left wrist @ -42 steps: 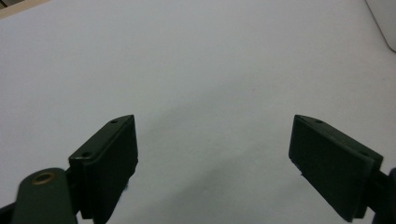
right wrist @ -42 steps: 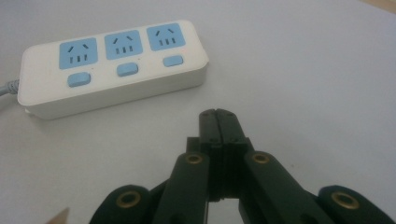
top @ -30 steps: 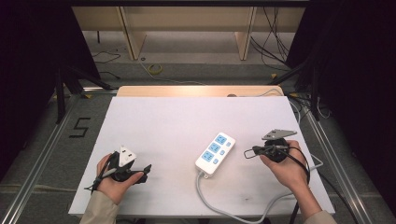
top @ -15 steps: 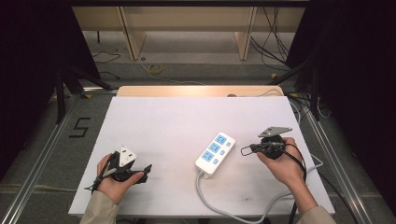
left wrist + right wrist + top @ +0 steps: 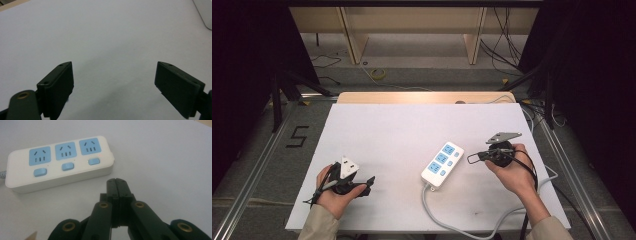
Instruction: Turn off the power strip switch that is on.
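White tabletop [image 5: 377, 135] carries the white three-socket power strip with blue faces [image 5: 442, 164] centre-right, long axis diagonal; my right gripper [image 5: 473, 157], jaws pressed together, sits just right, nearer than my wide-open left gripper [image 5: 368, 183].

A white power strip [image 5: 442, 164] lies flat on the white table [image 5: 387, 130], angled so one short end points toward the far right and the other toward the near left. Its top faces up, showing three light blue socket panels [image 5: 65, 150] in a row, each with a small blue button [image 5: 68, 166] beside it. A white cable [image 5: 447, 220] leaves its near end and curves across the table toward the front edge.
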Available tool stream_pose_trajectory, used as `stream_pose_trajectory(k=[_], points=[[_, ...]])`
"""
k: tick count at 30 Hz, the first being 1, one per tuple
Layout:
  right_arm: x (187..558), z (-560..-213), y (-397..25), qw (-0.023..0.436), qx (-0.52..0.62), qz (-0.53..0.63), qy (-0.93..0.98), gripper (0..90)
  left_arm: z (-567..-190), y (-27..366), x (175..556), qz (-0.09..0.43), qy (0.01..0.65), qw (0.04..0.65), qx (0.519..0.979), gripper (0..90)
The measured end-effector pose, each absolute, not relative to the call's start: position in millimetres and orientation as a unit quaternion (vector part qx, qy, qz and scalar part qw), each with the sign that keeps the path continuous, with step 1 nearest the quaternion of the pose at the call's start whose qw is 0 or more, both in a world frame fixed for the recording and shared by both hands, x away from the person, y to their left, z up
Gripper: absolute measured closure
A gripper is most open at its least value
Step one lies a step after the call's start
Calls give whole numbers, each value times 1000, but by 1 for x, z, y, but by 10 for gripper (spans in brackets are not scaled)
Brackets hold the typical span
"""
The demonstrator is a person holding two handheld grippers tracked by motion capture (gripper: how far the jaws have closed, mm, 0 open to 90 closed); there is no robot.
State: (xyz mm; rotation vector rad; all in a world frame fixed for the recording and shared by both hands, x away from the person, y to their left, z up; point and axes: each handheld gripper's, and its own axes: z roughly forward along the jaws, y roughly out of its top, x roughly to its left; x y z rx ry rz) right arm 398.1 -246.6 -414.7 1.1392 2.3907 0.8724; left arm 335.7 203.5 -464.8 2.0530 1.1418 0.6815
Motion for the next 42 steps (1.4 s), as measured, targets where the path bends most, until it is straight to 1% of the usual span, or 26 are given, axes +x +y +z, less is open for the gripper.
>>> stream_pose_trajectory(k=[25, 42], points=[[409, -410, -236, 166, 400, 297, 851, 900, -464, 203, 336, 263, 439, 342, 788, 153], [417, -405, -222, 164, 385, 290, 861, 900, -463, 203, 336, 265, 438, 342, 788, 153]])
